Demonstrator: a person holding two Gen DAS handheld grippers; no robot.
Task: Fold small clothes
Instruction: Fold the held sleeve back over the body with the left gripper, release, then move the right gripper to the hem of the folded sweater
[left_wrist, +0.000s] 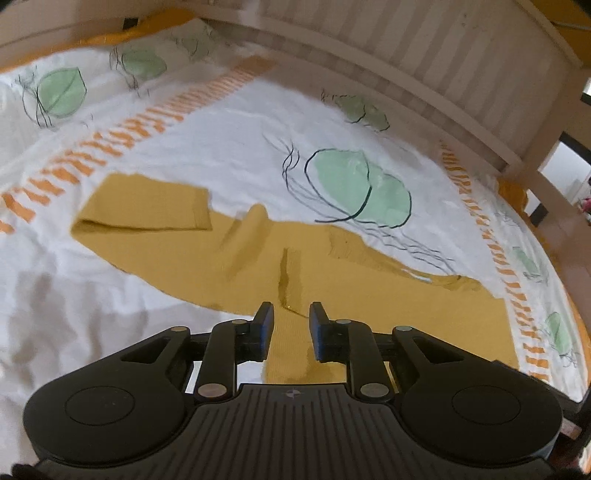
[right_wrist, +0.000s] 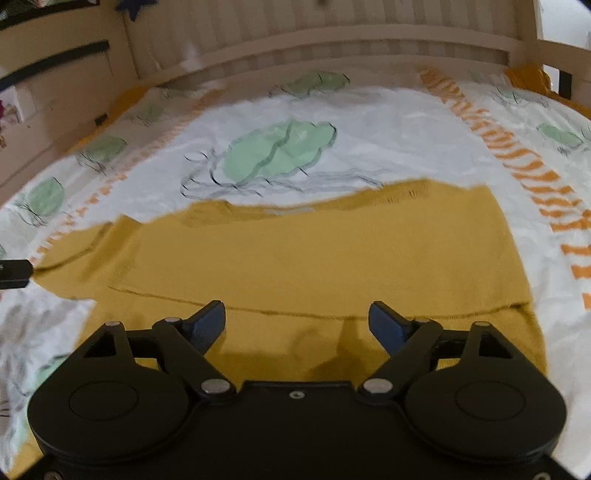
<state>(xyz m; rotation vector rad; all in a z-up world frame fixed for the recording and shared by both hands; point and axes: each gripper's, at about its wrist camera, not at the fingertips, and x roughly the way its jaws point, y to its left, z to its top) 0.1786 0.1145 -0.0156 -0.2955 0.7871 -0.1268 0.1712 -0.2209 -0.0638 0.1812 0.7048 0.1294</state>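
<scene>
Left wrist view: a mustard-yellow knit garment (left_wrist: 258, 266) lies spread on a bed's white bedsheet (left_wrist: 221, 155) printed with green leaves.

Both grippers hover just above the cloth, holding nothing. The left gripper (left_wrist: 291, 325) has its jaws a little apart, empty, over a raised crease; the right gripper (right_wrist: 297, 325) stands wide apart over a folded edge (right_wrist: 295, 312). One sleeve (left_wrist: 144, 206) is already turned in across the sheet. The knit looks soft, light and limp, likely to sag and wrinkle when lifted, so a pinch at a hem or corner, both layers together, seems the safest hold. A slatted wooden headboard (left_wrist: 424, 55) stands behind.
</scene>
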